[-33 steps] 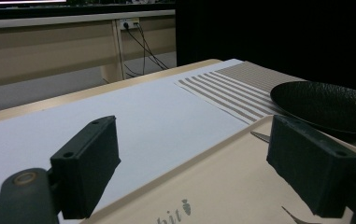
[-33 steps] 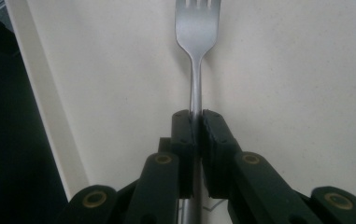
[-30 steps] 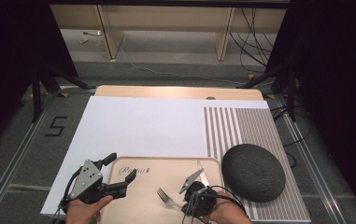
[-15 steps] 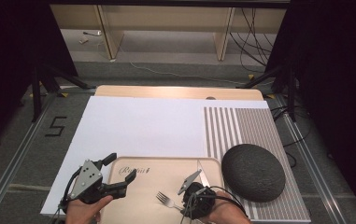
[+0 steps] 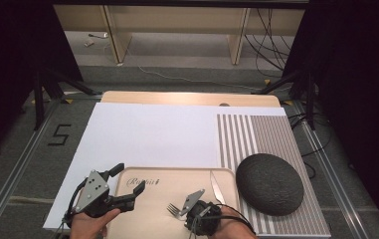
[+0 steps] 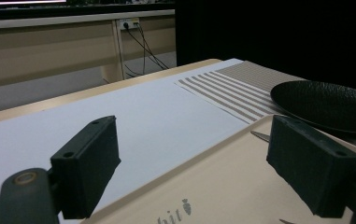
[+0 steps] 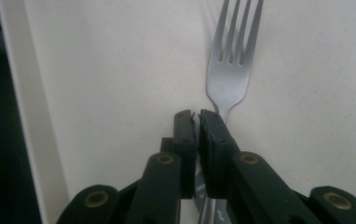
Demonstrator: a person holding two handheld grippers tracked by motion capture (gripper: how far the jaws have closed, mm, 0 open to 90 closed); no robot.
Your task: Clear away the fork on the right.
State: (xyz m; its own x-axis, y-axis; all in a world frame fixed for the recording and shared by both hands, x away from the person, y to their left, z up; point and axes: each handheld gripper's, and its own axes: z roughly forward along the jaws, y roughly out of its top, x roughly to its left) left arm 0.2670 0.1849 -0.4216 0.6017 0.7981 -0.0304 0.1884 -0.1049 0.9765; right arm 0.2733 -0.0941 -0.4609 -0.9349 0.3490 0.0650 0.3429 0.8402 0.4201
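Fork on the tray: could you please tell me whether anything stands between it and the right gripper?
Nothing visible does. The right gripper is right at the fork; its jaws have just been closing and stand shut at the fork's neck, with the handle running under them. Whether they pinch it is unclear.

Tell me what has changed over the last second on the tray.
Little has shifted. The right tongs have just been closing, and their jaws now stand almost together over the fork handle; whether they pinch it is unclear. The fork lies where it did on the tray. The left tongs, open, the knife and the dark plate have stayed put.
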